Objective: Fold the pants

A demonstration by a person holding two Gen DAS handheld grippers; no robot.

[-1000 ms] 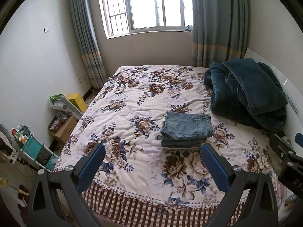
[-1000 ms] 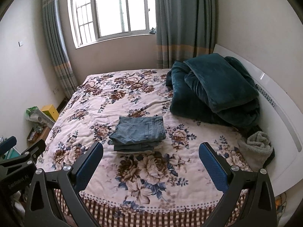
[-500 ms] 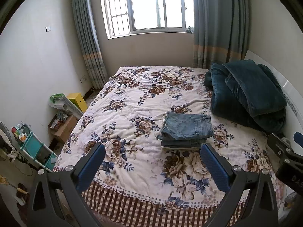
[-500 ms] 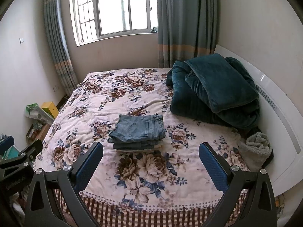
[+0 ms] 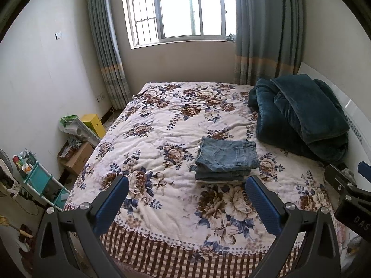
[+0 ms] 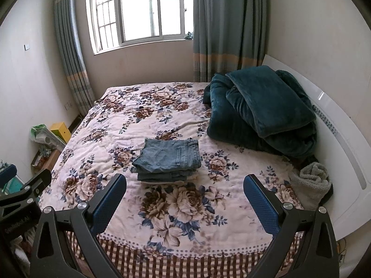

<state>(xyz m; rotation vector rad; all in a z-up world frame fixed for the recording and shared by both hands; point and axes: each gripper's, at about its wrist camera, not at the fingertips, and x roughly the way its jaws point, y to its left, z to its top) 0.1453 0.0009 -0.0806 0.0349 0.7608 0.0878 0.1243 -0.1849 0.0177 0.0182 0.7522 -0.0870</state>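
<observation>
Blue jeans [image 5: 226, 158] lie folded in a neat stack on the floral bedspread [image 5: 162, 125], a back pocket facing up. They also show in the right wrist view [image 6: 168, 159]. My left gripper [image 5: 186, 205] is open and empty, held back above the near edge of the bed. My right gripper [image 6: 184, 203] is open and empty too, at the same distance from the jeans. Neither touches the jeans. Part of the right gripper shows at the right edge of the left wrist view [image 5: 347, 192].
A dark teal blanket [image 6: 262, 111] is piled by the white headboard [image 6: 343, 143]. A grey towel [image 6: 310, 183] lies at the bed's right corner. Boxes [image 5: 76, 155], a yellow box [image 5: 94, 124] and a teal shelf cart [image 5: 39, 183] stand on the floor at left.
Both grippers have drawn slightly back and up from the bed. The folded jeans have not moved. Both grippers stay open.
</observation>
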